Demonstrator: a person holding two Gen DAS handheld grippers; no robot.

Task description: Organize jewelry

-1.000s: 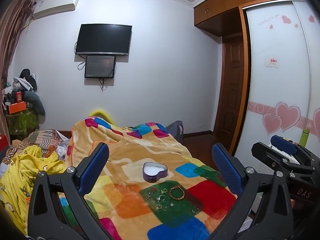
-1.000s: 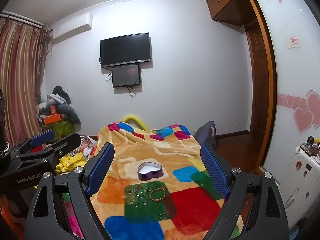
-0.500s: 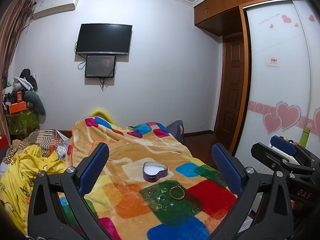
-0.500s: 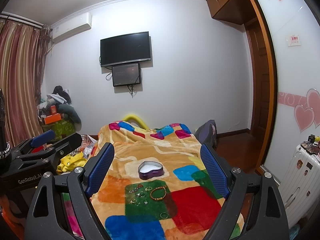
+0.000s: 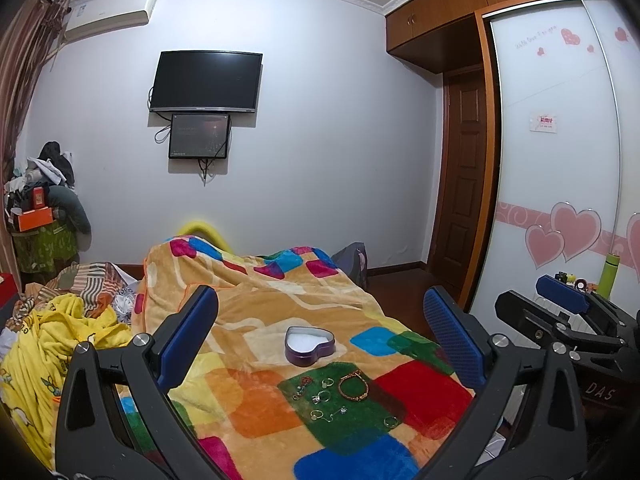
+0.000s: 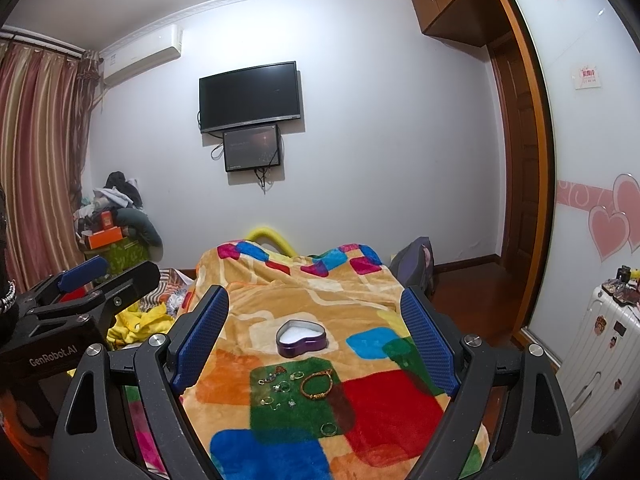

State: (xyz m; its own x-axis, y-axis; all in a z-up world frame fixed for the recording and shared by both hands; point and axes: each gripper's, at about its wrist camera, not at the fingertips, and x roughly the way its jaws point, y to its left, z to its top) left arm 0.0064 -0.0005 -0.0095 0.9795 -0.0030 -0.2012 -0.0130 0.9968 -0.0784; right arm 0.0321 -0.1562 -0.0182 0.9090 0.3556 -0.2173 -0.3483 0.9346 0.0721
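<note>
Readable lettering: "GenRobot.AI" on the body of my left gripper (image 6: 84, 280); "DAS" on my right gripper (image 5: 560, 304). Wardrobe door sticker (image 5: 543, 122) text illegible.

A home bedroom: a bed (image 5: 280, 300) under a patchwork blanket (image 6: 360, 404), a wall TV (image 5: 206, 81), curtains (image 6: 36, 160), and a heart-decorated wardrobe (image 5: 560, 160).

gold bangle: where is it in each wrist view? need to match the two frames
Left wrist: gold bangle lies lower centre, on the green patch of the blanket, right of the small rings.
Right wrist: bangle sits at lower centre, on the same green patch.
Shared landmark: the purple heart-shaped box, just beyond the bangle in both.
</note>
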